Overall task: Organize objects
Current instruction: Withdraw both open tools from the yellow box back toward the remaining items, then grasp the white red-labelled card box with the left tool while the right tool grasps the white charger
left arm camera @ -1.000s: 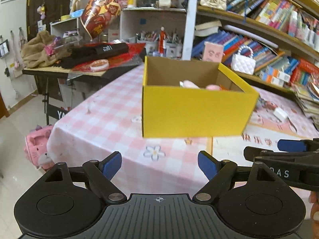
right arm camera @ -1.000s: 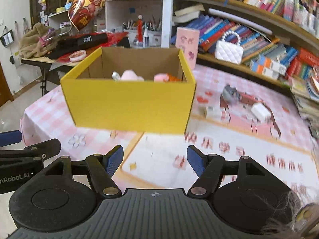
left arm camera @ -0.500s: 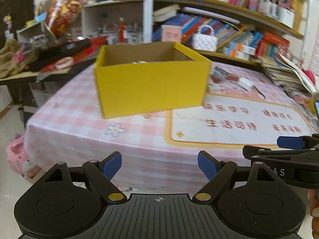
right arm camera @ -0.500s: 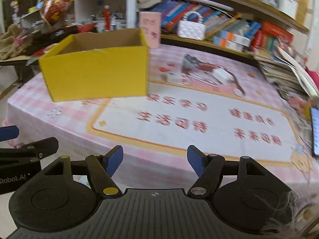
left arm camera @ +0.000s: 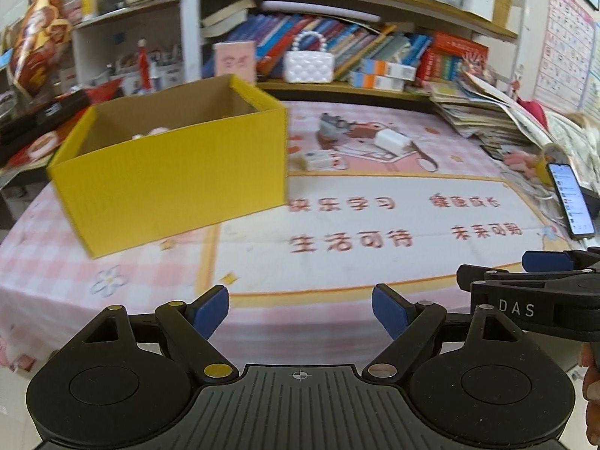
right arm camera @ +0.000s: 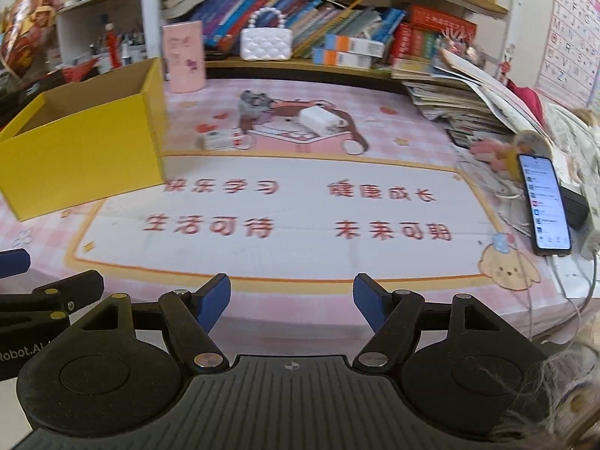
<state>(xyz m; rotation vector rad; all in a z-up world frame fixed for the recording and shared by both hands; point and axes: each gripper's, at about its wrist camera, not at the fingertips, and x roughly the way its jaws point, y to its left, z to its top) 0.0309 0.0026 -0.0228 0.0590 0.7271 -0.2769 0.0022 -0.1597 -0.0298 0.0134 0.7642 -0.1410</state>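
Observation:
A yellow cardboard box (left arm camera: 176, 176) stands open on the left of the pink table mat, with pale pink items just showing inside; it also shows in the right wrist view (right arm camera: 82, 150). Behind it on the mat lie a small white-and-red packet (right arm camera: 221, 140), a white charger block (right arm camera: 318, 118) and a grey fuzzy item (right arm camera: 253, 103). My left gripper (left arm camera: 300, 313) is open and empty at the table's near edge. My right gripper (right arm camera: 292, 302) is open and empty beside it, to the right.
A lit phone (right arm camera: 543, 202) leans at the right edge among cables. A stack of books and papers (right arm camera: 461, 101) lies at the back right. A bookshelf with a white quilted purse (right arm camera: 266, 43) and a pink card (right arm camera: 183, 58) runs behind.
Both grippers have pulled back from the yellow box and swung right. The box now sits farther off to the left, and the mat and phone have come into view.

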